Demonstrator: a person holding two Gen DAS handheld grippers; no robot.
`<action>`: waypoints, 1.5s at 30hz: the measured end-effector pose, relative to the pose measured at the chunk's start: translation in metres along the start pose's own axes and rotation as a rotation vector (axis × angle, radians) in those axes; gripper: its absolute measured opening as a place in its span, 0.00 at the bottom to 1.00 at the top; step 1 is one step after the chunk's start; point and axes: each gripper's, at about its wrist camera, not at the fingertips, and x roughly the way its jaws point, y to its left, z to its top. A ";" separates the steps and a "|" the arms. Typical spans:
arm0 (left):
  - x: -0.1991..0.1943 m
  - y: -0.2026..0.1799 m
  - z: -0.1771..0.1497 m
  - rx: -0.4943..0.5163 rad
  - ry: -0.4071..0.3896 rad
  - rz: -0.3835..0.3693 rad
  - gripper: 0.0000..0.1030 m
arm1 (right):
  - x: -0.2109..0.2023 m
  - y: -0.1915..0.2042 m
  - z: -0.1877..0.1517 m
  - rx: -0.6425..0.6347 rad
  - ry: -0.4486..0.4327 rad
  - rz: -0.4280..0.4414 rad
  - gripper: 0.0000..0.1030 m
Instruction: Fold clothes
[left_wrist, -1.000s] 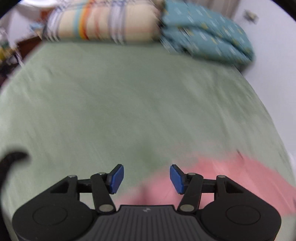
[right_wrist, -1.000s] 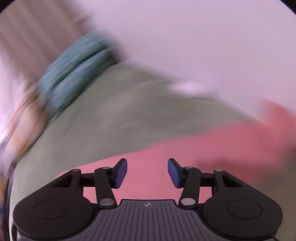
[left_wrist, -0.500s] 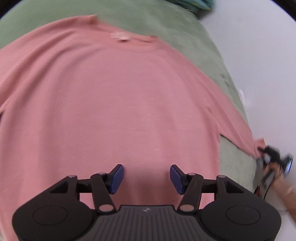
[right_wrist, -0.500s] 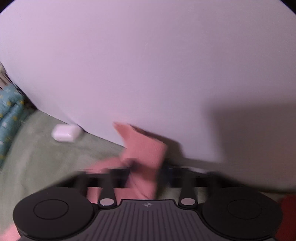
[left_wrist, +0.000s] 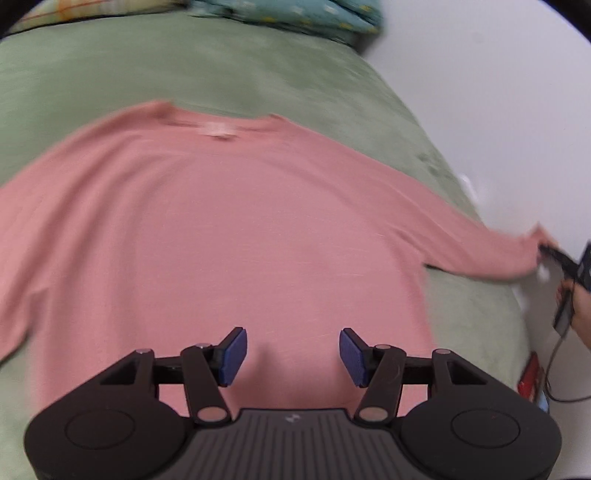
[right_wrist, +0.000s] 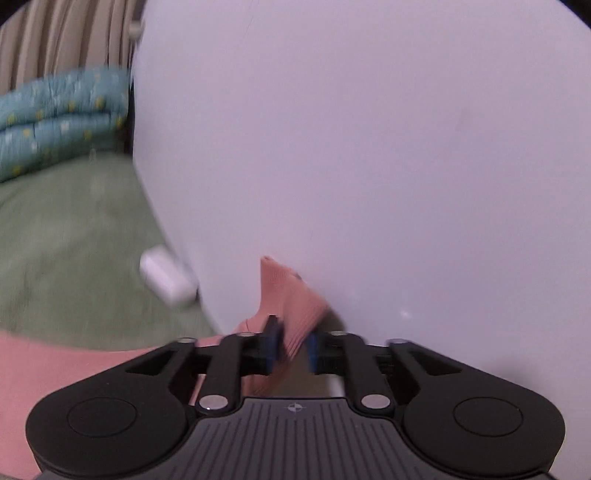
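Left wrist view looks down on a pink long-sleeved top (left_wrist: 236, 236) spread flat and face up on a green bed cover (left_wrist: 110, 85). Its neckline lies toward the far end of the bed cover, where a teal quilt (left_wrist: 295, 14) and a striped pillow (left_wrist: 92, 9) are stacked, and a broad band of bare cover separates the neckline from them. The top's right sleeve stretches out to the cover's right edge, where a white wall (left_wrist: 498, 110) runs close alongside, so there is almost no room on that side. The left sleeve runs out of view past the picture's left border. The left gripper (left_wrist: 291, 352) hovers above the lower body of the top, its blue pads roughly half apart with nothing between them and not touching the cloth.

At the cover's right edge the right gripper (right_wrist: 291, 349) has the ribbed cuff (right_wrist: 288, 291) of the right sleeve standing up between its pads. Its jaws are opening; the left pad is against the cloth, while a narrow gap shows beside the right pad. The cuff tip stands just beside the wall. A small white case (right_wrist: 168, 275) rests on the bare cover near the wall, beyond the cuff. A hand (left_wrist: 581, 306) with a black cable is at the far right.
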 end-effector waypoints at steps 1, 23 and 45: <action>-0.012 0.015 -0.005 -0.032 -0.005 0.028 0.53 | -0.011 -0.002 -0.004 0.016 0.001 -0.015 0.42; -0.117 0.112 -0.168 -0.369 0.201 0.118 0.53 | -0.316 0.073 -0.229 -0.176 0.595 0.712 0.41; -0.065 0.102 -0.202 -0.340 0.303 0.021 0.54 | -0.234 0.057 -0.225 0.189 0.797 0.779 0.36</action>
